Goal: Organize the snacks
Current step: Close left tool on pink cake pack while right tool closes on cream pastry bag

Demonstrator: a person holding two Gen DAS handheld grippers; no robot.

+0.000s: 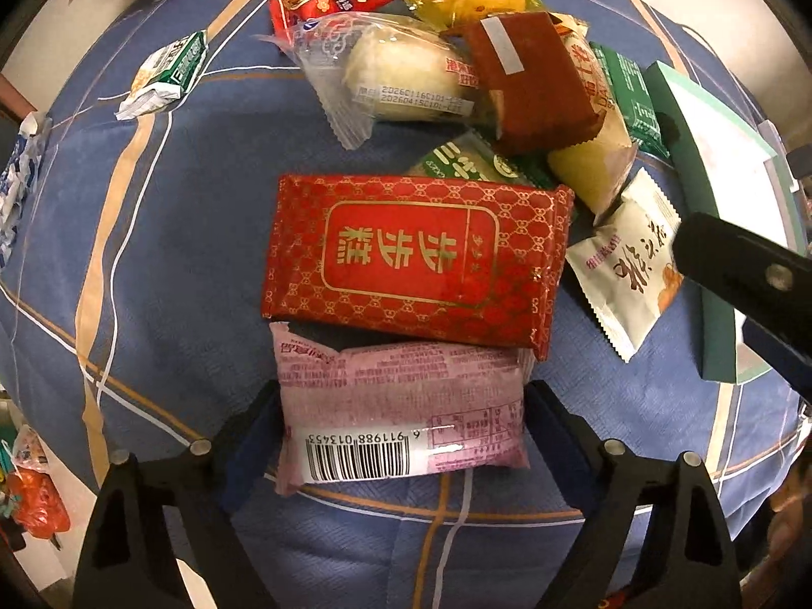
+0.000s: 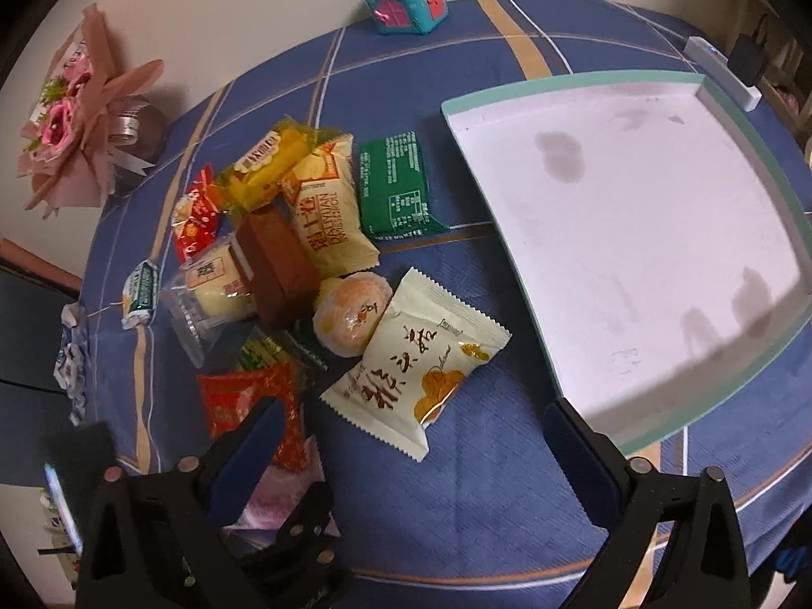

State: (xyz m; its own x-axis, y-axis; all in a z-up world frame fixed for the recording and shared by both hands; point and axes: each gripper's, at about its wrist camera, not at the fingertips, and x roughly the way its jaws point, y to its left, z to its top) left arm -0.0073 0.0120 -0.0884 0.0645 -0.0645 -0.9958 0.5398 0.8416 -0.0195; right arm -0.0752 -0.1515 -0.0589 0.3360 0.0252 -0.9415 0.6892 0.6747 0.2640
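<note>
The white-lined tray (image 2: 634, 233) held nothing, the snacks (image 2: 284, 233) lay heaped on the tablecloth (image 2: 472, 482) beside it, the left gripper (image 1: 401, 426) straddled a pink packet (image 1: 406, 411) with its pads seemingly not yet pressing, and the right gripper (image 2: 416, 451) stood apart over bare cloth.

I read both views as dim, warm indoor light. Strong fisheye bending and dark vignetted corners in each. Glare on the pink packet (image 1: 401, 406) and clear wrapper (image 1: 355, 71). Soft shadows cross the white tray (image 2: 634, 233). Focus sharp centrally.
</note>
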